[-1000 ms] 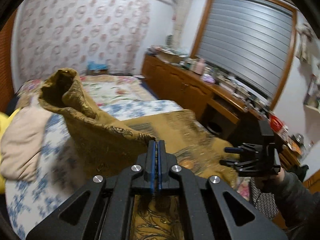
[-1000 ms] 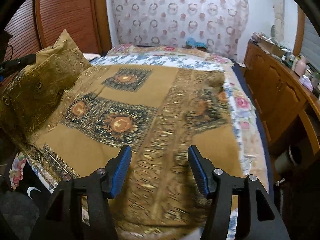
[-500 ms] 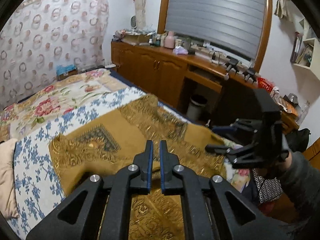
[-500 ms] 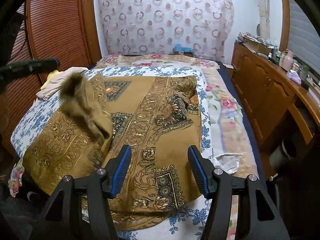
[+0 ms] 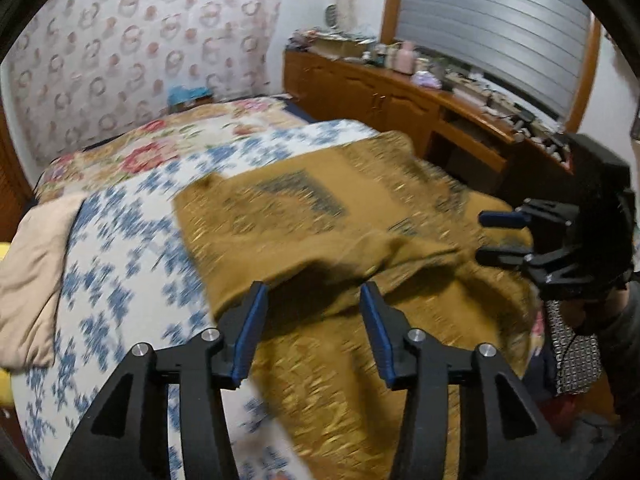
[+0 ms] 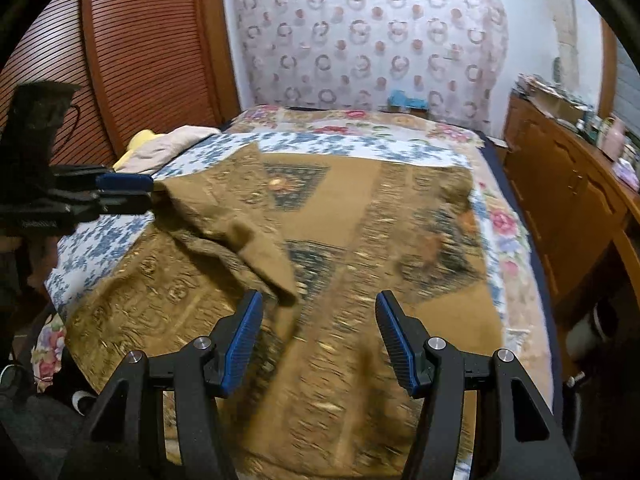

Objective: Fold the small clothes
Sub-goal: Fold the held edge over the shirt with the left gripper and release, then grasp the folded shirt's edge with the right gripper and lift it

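Cloth (image 5: 328, 216), mustard with a dark pattern, now lies on the bed (image 5: 120, 248), its carried edge dropped over the middle as a loose flap. Left hand-held gripper (image 5: 314, 328) is opening, nothing between its jaws; right hand-held gripper (image 6: 318, 342) hangs released. First fold looks laid; smoothing seems next.

My right gripper (image 6: 318, 340) hangs with jaws apart over the brown patterned cloth (image 6: 360, 220) on the bed (image 6: 504, 232); my left gripper (image 6: 132, 192) is opening beside a turned-over corner.
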`<state>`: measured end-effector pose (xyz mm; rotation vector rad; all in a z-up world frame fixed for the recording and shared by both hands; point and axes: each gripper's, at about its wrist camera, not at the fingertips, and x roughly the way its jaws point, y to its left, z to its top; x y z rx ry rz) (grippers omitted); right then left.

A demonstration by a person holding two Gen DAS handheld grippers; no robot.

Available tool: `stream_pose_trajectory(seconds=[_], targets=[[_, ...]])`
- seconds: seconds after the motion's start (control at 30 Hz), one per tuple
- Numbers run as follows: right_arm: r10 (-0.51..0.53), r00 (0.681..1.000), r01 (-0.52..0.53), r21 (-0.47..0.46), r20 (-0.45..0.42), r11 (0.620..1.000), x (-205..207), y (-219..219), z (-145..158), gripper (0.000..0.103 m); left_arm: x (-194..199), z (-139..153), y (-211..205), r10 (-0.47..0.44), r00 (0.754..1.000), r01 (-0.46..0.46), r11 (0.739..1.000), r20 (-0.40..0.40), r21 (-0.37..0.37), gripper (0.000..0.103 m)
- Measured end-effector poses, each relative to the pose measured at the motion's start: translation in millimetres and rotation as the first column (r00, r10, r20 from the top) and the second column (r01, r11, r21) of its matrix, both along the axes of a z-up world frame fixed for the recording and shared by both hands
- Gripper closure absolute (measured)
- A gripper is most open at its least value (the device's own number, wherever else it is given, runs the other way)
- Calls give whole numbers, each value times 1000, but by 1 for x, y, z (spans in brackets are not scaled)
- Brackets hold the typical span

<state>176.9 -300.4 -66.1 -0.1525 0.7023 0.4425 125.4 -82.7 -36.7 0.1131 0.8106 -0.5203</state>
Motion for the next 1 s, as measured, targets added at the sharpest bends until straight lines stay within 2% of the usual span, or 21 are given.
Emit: stream_pose_trajectory(seconds=[0.13, 0.3, 0.5, 0.77, 0.83, 1.0], targets=[[36, 999, -36, -24, -16, 999, 13, 18, -7, 42, 2, -22, 23, 53, 998, -52, 998, -35, 21, 53], [56, 997, -58, -40, -53, 998, 34, 28, -17, 55, 4, -42, 47, 111, 992, -109, 993, -64, 35, 53], [54, 996, -59, -68, -67, 996, 48, 38, -22, 58, 9, -54, 60, 162, 984, -158, 986, -77, 58, 49], [54, 996, -60, -76, -75, 995, 52, 42, -27, 58, 11, -58, 52, 150, 988, -144, 983, -38, 114, 35], [55, 996, -61, -73, -74, 996, 52, 42, -27, 62, 14, -59, 53, 159, 987, -153, 982, -40, 115, 29], [59, 996, -65, -74, -71, 995, 46, 41, -29, 84, 16, -61, 56, 177, 983, -171, 978, -43, 119, 23]])
